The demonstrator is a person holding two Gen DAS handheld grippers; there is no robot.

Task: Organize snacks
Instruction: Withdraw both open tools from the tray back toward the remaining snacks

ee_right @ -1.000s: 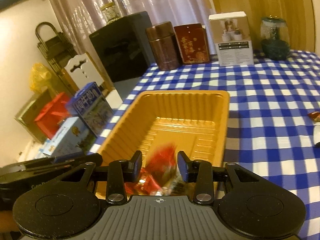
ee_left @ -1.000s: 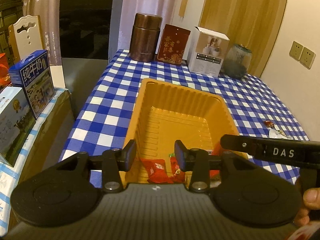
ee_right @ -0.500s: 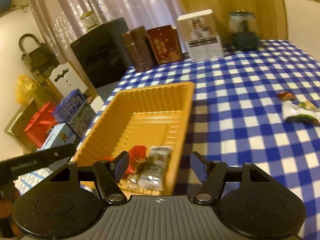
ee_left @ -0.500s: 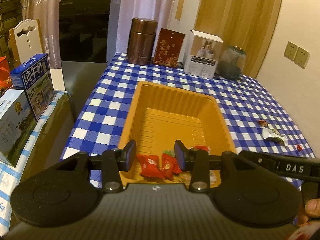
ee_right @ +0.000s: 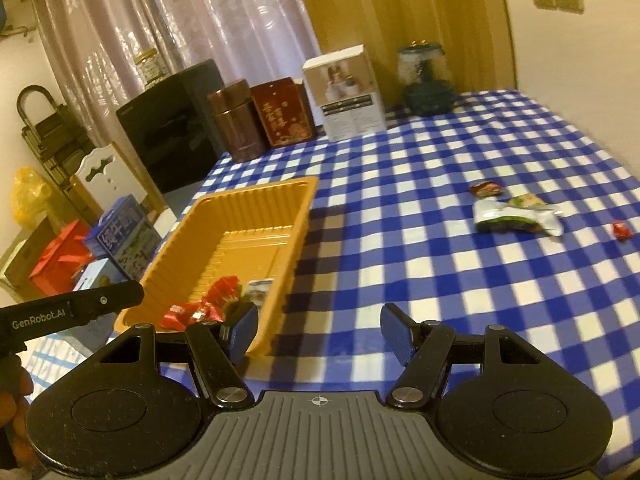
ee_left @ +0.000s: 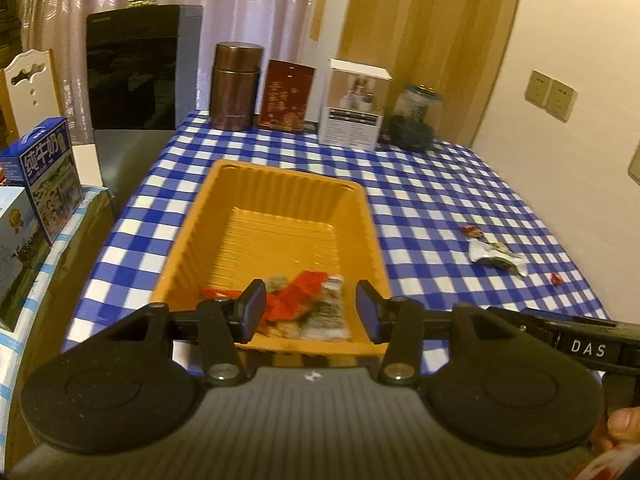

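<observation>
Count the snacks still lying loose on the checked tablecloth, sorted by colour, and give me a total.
Red and dark, upper wrapper: 1
White and green packet: 1
Small red candy: 1
Total: 3 loose on the tablecloth. The pile inside the orange tray overlaps too much to count.

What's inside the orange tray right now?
The orange tray holds a small heap of snacks at its near end: red wrappers and clear packets. The rest is bare. The left gripper's fingers hide the heap's near edge.
</observation>
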